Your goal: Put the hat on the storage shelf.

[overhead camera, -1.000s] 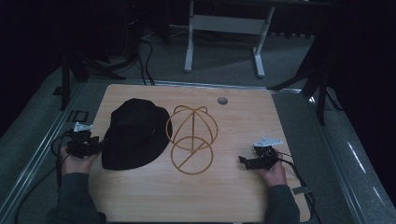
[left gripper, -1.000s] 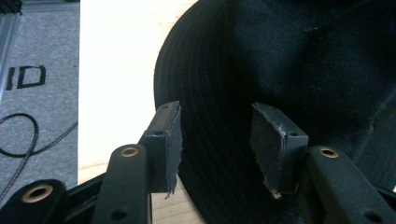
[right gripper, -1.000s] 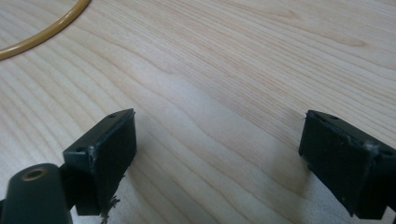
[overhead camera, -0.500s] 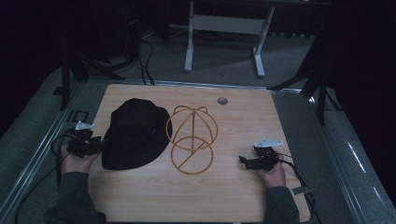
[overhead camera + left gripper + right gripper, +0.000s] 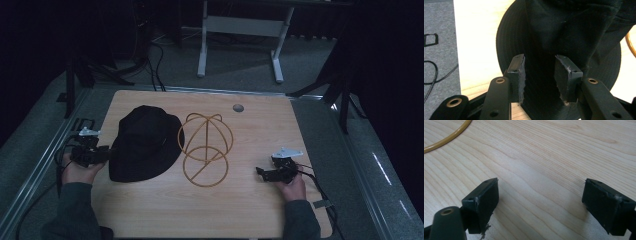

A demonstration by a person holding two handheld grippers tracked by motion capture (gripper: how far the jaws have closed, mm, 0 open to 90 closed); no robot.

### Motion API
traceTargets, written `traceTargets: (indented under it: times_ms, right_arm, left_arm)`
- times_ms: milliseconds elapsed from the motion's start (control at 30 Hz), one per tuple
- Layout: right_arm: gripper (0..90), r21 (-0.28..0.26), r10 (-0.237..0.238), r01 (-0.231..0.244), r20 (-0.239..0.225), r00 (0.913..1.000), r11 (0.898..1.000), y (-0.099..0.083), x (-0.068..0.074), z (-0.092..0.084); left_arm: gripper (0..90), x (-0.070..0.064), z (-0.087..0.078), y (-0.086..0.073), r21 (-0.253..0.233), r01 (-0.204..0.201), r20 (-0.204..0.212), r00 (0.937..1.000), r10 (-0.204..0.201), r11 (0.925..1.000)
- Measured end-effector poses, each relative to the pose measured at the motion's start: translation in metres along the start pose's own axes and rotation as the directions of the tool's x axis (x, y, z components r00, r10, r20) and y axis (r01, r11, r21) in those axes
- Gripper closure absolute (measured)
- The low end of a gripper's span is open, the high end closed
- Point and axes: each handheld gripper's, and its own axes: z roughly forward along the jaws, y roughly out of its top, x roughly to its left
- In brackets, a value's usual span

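black fabric hat point(image 5: 564, 37) (ribbed brim) between left gripper point(image 5: 539, 76) parted jaws; right gripper point(image 5: 541, 202) wide over woodgrain.

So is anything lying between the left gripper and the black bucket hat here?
Nothing visible does. The left gripper is open, its jaws already over the brim of the black fabric bucket hat. In the high view, the left gripper sits at the hat's edge on the light wooden table.
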Motion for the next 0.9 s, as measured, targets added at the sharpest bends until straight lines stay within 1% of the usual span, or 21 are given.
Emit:
traceTargets:
  times_ms: [67, 100, 167, 200, 333, 400, 500, 633, 800, 900]
  right_arm:
    - [13.9, 0.000, 0.000, 0.000, 0.000, 1.0000, 1.000, 0.000, 0.000, 0.000]
    - [13.9, 0.000, 0.000, 0.000, 0.000, 1.0000, 1.000, 0.000, 0.000, 0.000]
    - [13.9, 0.000, 0.001, -0.001, 0.000, 1.0000, 1.000, 0.000, 0.000, 0.000]
    - [13.9, 0.000, 0.000, 0.000, 0.000, 1.0000, 1.000, 0.000, 0.000, 0.000]
    - [13.9, 0.000, 0.000, 0.000, 0.000, 1.0000, 1.000, 0.000, 0.000, 0.000]
    - [13.9, 0.000, 0.000, 0.000, 0.000, 1.0000, 1.000, 0.000, 0.000, 0.000]
    - [13.9, 0.000, 0.000, 0.000, 0.000, 1.0000, 1.000, 0.000, 0.000, 0.000]
    - [13.9, 0.000, 0.000, 0.000, 0.000, 1.0000, 1.000, 0.000, 0.000, 0.000]
    - [13.9, 0.000, -0.001, 0.001, 0.000, 1.0000, 1.000, 0.000, 0.000, 0.000]
    - [13.9, 0.000, -0.001, 0.001, 0.000, 1.0000, 1.000, 0.000, 0.000, 0.000]
  left_arm:
    - [60.6, -0.001, 0.000, 0.001, 0.004, -0.005, 0.002, 1.0000, 0.005, 1.0000]
    - [60.6, -0.001, -0.002, 0.004, 0.012, -0.017, 0.003, 0.9998, 0.017, 0.9998]
    - [60.6, -0.002, -0.002, 0.005, 0.012, -0.019, 0.005, 0.9998, 0.019, 0.9998]
    - [60.6, -0.002, -0.004, 0.008, 0.016, -0.028, 0.005, 0.9996, 0.028, 0.9995]
    - [61.0, -0.002, -0.007, 0.012, 0.020, -0.039, 0.009, 0.9992, 0.039, 0.9990]
    - [61.3, -0.002, -0.009, 0.014, 0.021, -0.044, 0.020, 0.9988, 0.044, 0.9988]
    - [61.6, -0.001, -0.011, 0.018, 0.027, -0.054, 0.024, 0.9983, 0.053, 0.9982]
    - [61.9, -0.002, -0.013, 0.023, 0.039, -0.076, 0.029, 0.9968, 0.075, 0.9964]
    - [62.5, -0.003, -0.016, 0.029, 0.048, -0.093, 0.040, 0.9950, 0.091, 0.9945]
    - [62.5, -0.004, -0.017, 0.032, 0.065, -0.109, 0.046, 0.9933, 0.106, 0.9919]
